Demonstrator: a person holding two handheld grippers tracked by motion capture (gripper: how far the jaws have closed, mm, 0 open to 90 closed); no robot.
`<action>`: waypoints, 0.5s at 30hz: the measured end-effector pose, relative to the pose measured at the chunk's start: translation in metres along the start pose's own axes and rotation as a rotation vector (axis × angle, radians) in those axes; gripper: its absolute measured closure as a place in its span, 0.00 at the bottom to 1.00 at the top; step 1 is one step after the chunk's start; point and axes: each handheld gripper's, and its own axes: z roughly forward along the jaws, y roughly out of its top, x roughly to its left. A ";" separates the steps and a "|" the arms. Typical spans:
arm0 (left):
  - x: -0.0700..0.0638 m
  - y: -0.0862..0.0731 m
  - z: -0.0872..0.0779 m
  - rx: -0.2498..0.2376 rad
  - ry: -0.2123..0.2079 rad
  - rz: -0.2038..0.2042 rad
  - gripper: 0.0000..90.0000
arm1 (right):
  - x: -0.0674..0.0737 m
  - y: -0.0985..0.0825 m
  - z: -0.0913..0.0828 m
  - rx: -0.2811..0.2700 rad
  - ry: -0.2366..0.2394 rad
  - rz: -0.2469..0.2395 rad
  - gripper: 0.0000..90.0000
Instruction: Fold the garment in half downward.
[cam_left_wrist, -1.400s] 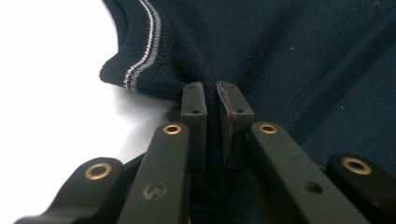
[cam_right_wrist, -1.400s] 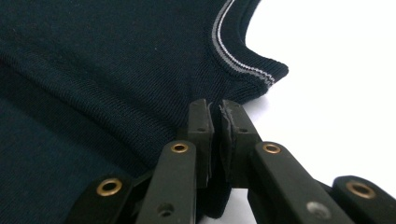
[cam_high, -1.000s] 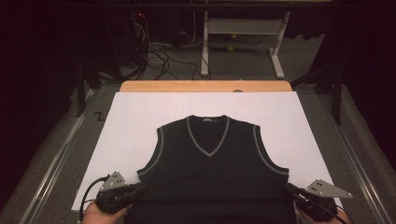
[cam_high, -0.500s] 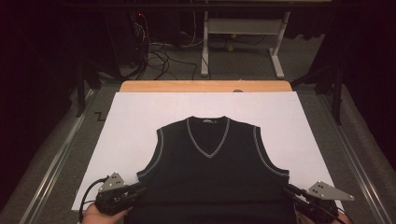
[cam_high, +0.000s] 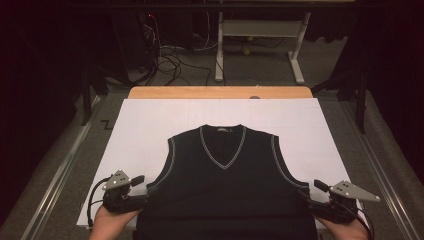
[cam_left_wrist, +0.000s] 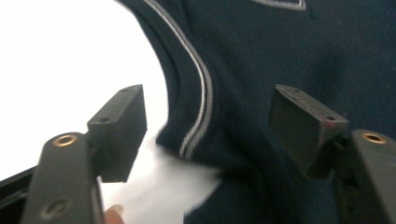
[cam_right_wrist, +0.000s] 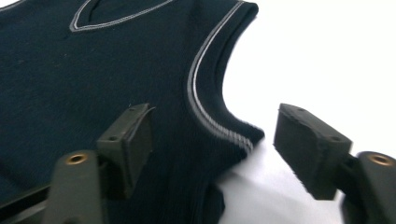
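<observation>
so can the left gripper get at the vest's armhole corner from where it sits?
Probably yes. The left gripper has just been opening its jaws, and the vest armhole corner lies loose between them on the white sheet, nothing in the way.

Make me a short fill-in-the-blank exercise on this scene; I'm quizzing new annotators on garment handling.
1. The dark vest lies flat on a ____ sheet that covers the table.
2. The vest's neckline is shaped like the letter ____.
3. The left gripper sits beside the vest's armhole, its jaws having just been opening, and they now stand ____.
4. The pads of the right gripper stand apart on either side of the vest's striped ____ edge.

Missing words: white; V; open; armhole
</observation>
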 end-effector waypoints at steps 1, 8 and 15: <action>0.001 0.003 0.001 -0.009 0.005 0.001 0.22 | 0.000 0.005 0.007 0.000 -0.006 -0.014 0.22; 0.025 0.034 0.019 -0.055 0.009 -0.058 0.03 | -0.006 0.038 0.035 -0.020 -0.031 -0.043 0.03; 0.031 0.058 0.031 -0.073 0.051 -0.036 0.00 | -0.015 0.062 0.063 -0.006 -0.014 -0.047 0.00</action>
